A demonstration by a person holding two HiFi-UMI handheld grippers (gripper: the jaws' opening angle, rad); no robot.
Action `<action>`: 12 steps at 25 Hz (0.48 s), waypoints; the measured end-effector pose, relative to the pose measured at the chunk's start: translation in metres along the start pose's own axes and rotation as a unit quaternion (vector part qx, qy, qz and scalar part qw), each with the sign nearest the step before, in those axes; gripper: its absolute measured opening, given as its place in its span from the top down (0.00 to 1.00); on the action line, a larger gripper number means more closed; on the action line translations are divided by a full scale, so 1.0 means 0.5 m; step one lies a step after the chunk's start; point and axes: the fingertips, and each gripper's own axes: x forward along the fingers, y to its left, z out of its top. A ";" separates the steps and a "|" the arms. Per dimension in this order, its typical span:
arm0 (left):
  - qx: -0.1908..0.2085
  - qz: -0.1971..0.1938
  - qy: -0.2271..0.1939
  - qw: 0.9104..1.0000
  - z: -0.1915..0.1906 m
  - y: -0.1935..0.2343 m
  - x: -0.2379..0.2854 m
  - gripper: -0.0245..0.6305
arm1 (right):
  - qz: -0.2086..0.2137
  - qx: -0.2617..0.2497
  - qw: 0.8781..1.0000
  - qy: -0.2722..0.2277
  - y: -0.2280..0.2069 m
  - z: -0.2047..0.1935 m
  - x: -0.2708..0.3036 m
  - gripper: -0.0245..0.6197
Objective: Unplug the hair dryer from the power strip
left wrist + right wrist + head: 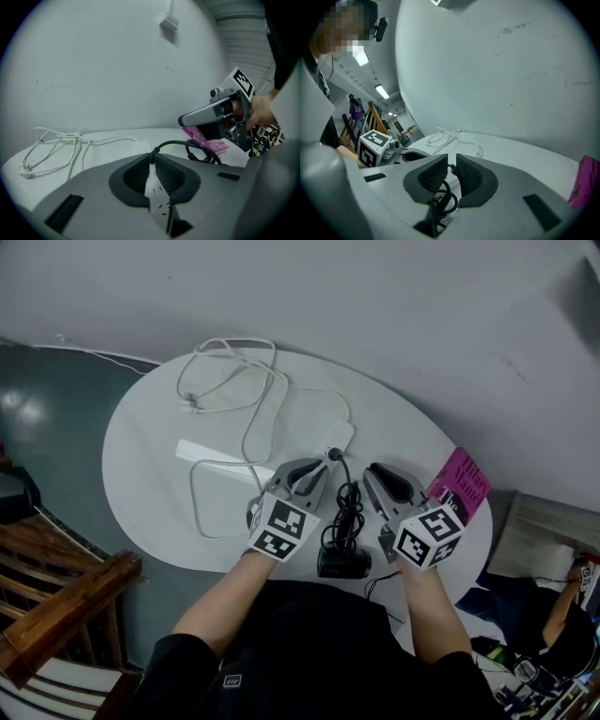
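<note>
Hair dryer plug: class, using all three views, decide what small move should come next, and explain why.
Probably open the left tongs and ease them around the black plug. The plug sits in the white power strip, just ahead of those tongs, which are shut and empty. The right tongs are shut too, near the coiled black cord.

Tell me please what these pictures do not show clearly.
- Head view: plug at the power strip, too small to judge if seated.
- Head view: hair dryer, dark against the dark clothing, outline unclear.
- Left gripper view: plug's socket end hidden behind the left gripper jaws.
</note>
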 end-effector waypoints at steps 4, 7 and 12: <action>0.000 0.000 0.018 1.000 -0.029 -0.001 0.024 0.91 | 0.017 0.004 1.000 -0.001 -0.006 -0.009 0.014 0.90; -0.002 -0.001 0.023 1.000 -0.044 0.000 0.035 0.81 | 0.028 0.003 1.000 -0.004 -0.004 -0.008 0.027 0.90; 0.001 -0.005 0.028 1.000 -0.055 -0.003 0.051 0.81 | 0.041 0.013 0.999 -0.001 0.007 0.004 0.051 0.87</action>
